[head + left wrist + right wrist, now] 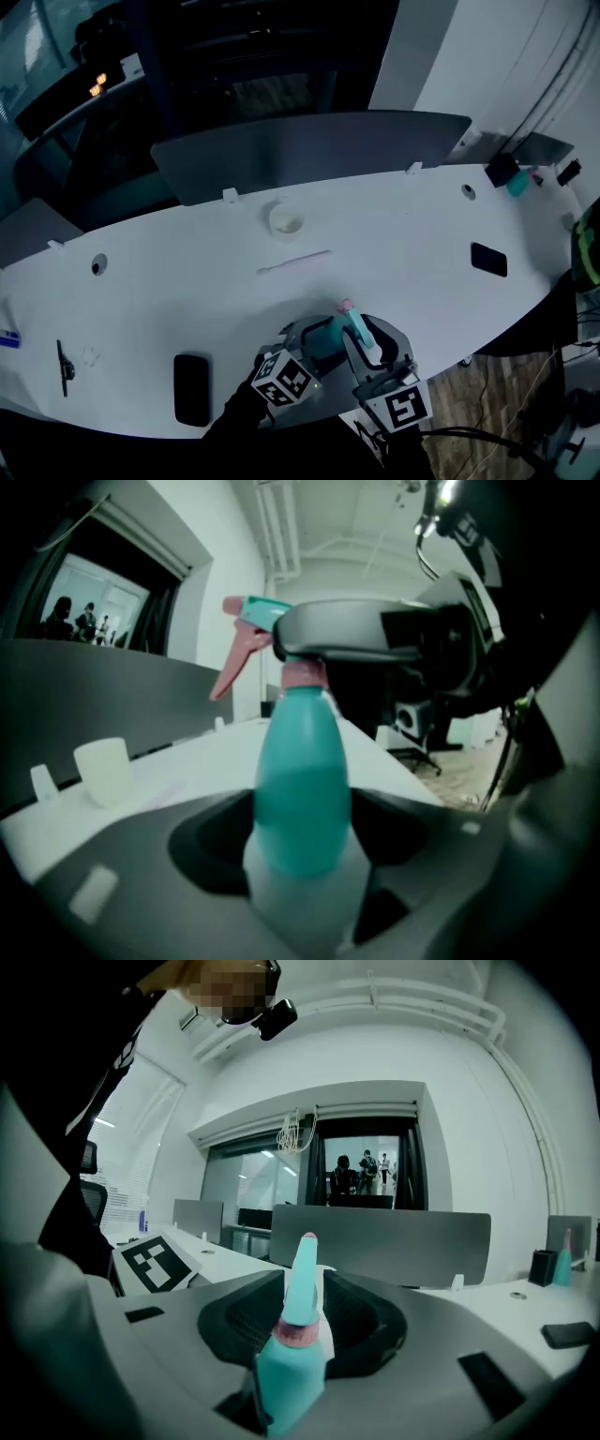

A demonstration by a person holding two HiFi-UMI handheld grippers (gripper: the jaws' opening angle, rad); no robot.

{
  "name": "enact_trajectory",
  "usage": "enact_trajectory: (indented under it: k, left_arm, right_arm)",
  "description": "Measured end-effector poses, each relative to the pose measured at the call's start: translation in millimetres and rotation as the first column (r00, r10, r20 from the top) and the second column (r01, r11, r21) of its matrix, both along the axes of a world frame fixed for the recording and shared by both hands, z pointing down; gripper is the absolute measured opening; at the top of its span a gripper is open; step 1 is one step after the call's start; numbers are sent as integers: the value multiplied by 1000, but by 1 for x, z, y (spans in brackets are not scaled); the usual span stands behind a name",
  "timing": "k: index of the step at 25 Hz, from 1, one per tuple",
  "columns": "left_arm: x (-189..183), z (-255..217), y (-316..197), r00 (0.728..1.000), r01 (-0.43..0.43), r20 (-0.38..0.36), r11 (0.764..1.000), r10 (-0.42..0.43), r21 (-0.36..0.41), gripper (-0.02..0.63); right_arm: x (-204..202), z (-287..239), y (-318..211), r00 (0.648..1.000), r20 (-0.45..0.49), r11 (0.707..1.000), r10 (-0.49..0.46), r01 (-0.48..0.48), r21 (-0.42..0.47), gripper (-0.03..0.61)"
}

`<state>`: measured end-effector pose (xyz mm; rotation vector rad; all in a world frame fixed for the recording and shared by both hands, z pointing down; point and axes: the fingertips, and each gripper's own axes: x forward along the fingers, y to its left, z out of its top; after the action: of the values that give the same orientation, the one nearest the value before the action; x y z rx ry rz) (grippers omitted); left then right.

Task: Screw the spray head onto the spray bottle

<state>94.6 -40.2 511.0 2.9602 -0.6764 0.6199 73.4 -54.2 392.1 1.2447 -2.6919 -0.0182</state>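
**A:** Where is the spray bottle (302, 808) just now?

**B:** It sits between the jaws of the left gripper (317, 339). They stand wide and clamp the lower body, so the teal upper part rises straight ahead of that gripper. The bottle is off the desk (187, 281) and carried between the two tools.

**A:** And the spray head (302, 1283)?

**B:** It is on top of the bottle, not lying apart from it. The right gripper (367, 349) comes in from the other side with its jaws closed part-way onto the head. The nozzle pokes up between them, and the pink collar (298, 1333) sits just below its pads. In the left gripper view, one of those jaws crosses over the head above the neck, with the pink trigger hanging out to the left.

**A:** So how much of the job is done?

**B:** I'd judge the head is fitted onto the neck, since the collar meets the top of the bottle with no gap I can see. I can't tell from here whether the thread is fully tight.

**A:** What's left, then?

**B:** Probably a few twists of the head against the held bottle until the collar seats, then letting go. A white cup (285, 221) stands well beyond both grippers and isn't involved.
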Motion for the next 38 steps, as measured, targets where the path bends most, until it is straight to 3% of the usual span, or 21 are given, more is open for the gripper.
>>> enact_trajectory:
  k: [5, 10, 17, 23, 30, 31, 33, 38]
  left_arm:
    - [0, -1, 0, 1000, -12, 0, 1000, 12, 0, 330]
    - [0, 0, 0, 1000, -12, -2, 1000, 12, -2, 330]
    - [2, 0, 0, 1000, -15, 2, 1000, 15, -3, 331]
    - [2, 0, 0, 1000, -24, 9, 1000, 24, -3, 331]
    - [3, 0, 0, 1000, -26, 10, 1000, 26, -2, 331]
    - [3, 0, 0, 1000, -27, 11, 1000, 27, -1, 331]
    - [2, 0, 0, 1000, -27, 9, 1000, 27, -2, 331]
    - [1, 0, 0, 1000, -13, -5, 1000, 12, -9, 331]
  right_arm:
    - [4, 0, -1, 1000, 28, 999, 14, -13, -43, 140]
    - [-2, 8, 2, 999, -33, 996, -42, 39, -86, 190]
    - [-4, 20, -7, 998, -37, 985, -55, 48, -168, 190]
    - [-5, 34, -13, 979, -88, 904, -186, 135, -406, 190]
    - [-12, 31, -18, 971, -106, 856, -212, 133, -499, 183]
    - [-13, 31, -17, 970, -112, 856, -216, 133, -499, 143]
    - [-13, 28, -17, 969, -124, 869, -212, 129, -477, 142]
    - [-10, 12, -21, 989, -38, 956, -144, 129, -262, 140]
